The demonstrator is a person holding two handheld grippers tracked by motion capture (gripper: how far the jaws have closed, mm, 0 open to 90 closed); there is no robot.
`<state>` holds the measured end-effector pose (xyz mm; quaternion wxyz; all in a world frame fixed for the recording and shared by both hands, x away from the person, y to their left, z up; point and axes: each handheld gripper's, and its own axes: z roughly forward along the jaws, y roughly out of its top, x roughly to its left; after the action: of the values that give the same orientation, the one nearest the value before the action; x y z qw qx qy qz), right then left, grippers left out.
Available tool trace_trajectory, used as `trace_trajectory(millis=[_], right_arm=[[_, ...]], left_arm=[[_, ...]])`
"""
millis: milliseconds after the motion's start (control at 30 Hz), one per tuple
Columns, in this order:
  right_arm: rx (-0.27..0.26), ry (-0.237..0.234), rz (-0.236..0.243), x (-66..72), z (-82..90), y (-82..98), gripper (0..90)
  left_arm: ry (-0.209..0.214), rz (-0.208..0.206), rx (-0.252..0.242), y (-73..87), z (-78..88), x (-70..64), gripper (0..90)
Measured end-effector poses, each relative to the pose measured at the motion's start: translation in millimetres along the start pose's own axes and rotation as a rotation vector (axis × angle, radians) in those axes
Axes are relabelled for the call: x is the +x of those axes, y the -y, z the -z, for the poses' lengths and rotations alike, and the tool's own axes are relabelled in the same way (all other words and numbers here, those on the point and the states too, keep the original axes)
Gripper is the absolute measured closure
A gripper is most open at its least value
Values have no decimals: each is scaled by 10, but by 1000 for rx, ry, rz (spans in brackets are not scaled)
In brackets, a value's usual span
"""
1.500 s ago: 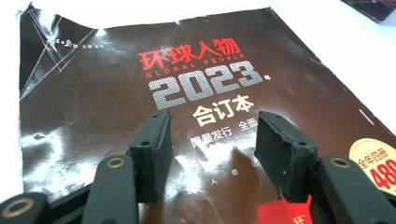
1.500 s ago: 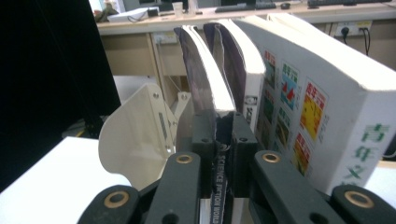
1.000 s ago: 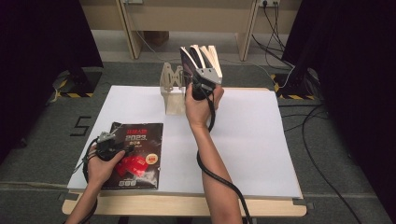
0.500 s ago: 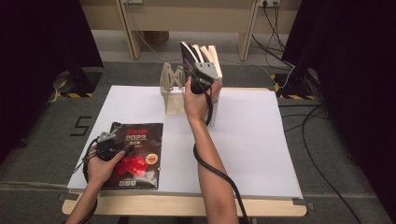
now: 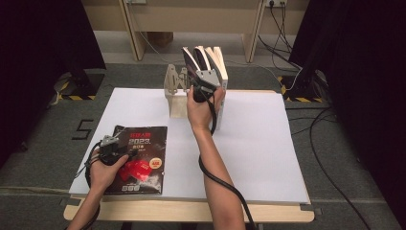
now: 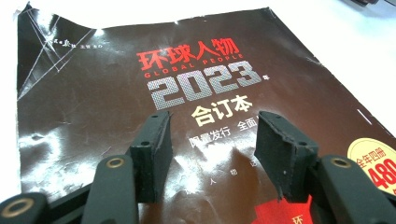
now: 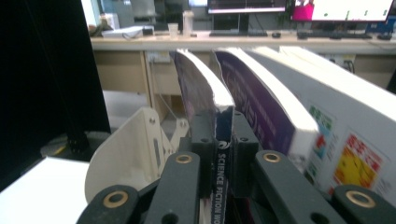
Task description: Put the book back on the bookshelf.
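A dark glossy magazine [image 5: 143, 143] [image 6: 201, 88] with red and silver cover print lies flat at the table's front left. My left gripper [image 5: 119, 152] [image 6: 212, 123] hovers low over its cover, open, with nothing between the jaws. At the back centre, my right gripper [image 5: 203, 84] [image 7: 218, 121] is shut on the spine of a thin dark magazine [image 5: 190, 60] [image 7: 201, 88]. That magazine stands upright and curls at the top. It stands between the pale wooden rack [image 5: 174, 84] [image 7: 130, 149] and a purple-covered book [image 7: 266, 93].
A thick white book [image 5: 221, 67] [image 7: 336, 93] leans at the right end of the row. A white sheet [image 5: 268, 143] covers the wooden table, bare on its right half. Cables and desk legs lie on the floor beyond the far edge.
My right hand has shifted slightly at the rack with the thin magazine still gripped. The left hand has stayed over the flat magazine.
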<state>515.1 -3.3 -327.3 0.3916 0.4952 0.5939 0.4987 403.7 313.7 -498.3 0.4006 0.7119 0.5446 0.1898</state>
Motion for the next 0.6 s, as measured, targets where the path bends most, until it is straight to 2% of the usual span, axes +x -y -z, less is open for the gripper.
trace_trajectory(millis=[233,367,600], right_arm=[[57,-14,-30,-82,67,4,832],[69,-26,-45,-136,61,0,813],[90,-36,-49,-140,43,-34,781]], left_arm=[[-4,-5,0,0,-3,-7,452],[-2,-3,0,0,-2,-4,452],[-1,-3,-1,1,-2,-3,452]])
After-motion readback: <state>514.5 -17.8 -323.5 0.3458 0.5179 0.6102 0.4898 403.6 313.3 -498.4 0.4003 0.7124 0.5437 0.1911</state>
